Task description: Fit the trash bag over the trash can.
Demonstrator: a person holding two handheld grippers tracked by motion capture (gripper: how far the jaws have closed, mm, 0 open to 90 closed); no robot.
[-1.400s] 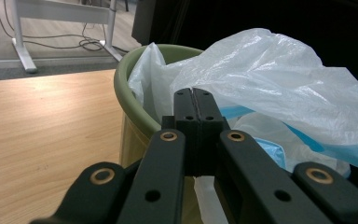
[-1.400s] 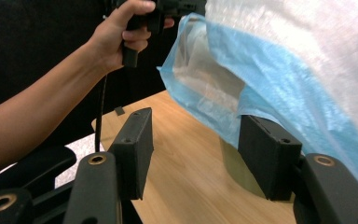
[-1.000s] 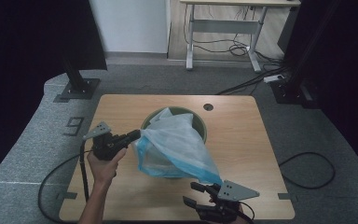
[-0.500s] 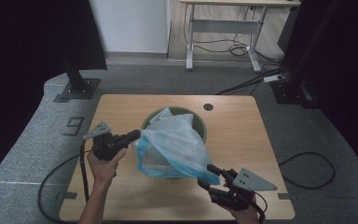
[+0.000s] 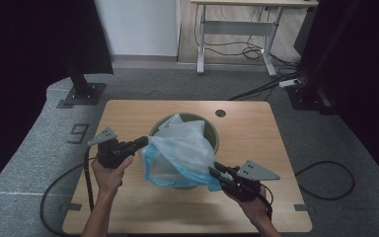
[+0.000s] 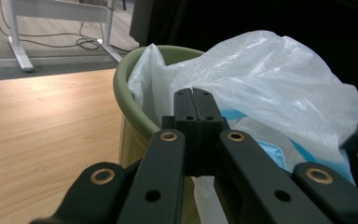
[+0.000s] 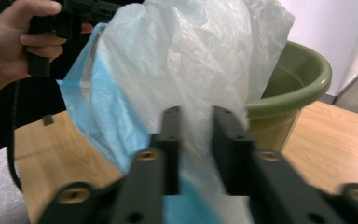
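One translucent plastic bag (image 5: 182,148), white with a blue lower band, sits half in and half out of a green bin (image 5: 210,129) at the middle of the wooden table (image 5: 286,197). Its top bunches up inside the bin's mouth, while its near part is drawn out over the bin's front rim toward the person, stretched between the two grippers. In the left gripper view the bag (image 6: 270,88) billows over the bin's olive rim (image 6: 121,93), and in the right gripper view its blue band (image 7: 107,116) hangs down in front of the bin (image 7: 298,84).

The left gripper (image 5: 142,143) holds the bag's left edge: its jaws are pressed together, and in its own view (image 6: 196,100) they meet with film gathered right at their tips. The right gripper (image 5: 216,170) is at the bag's near right corner; in its own view (image 7: 196,135) the jaws stand apart with a gap between them and the film lying in that gap, not yet pinched.

Each gripper is gripped by a hand, the left hand (image 5: 109,170) beside the bin and the right hand (image 5: 254,207) near the table's front edge. A black cable (image 5: 54,192) trails from the left gripper over the grey carpet (image 5: 24,163)
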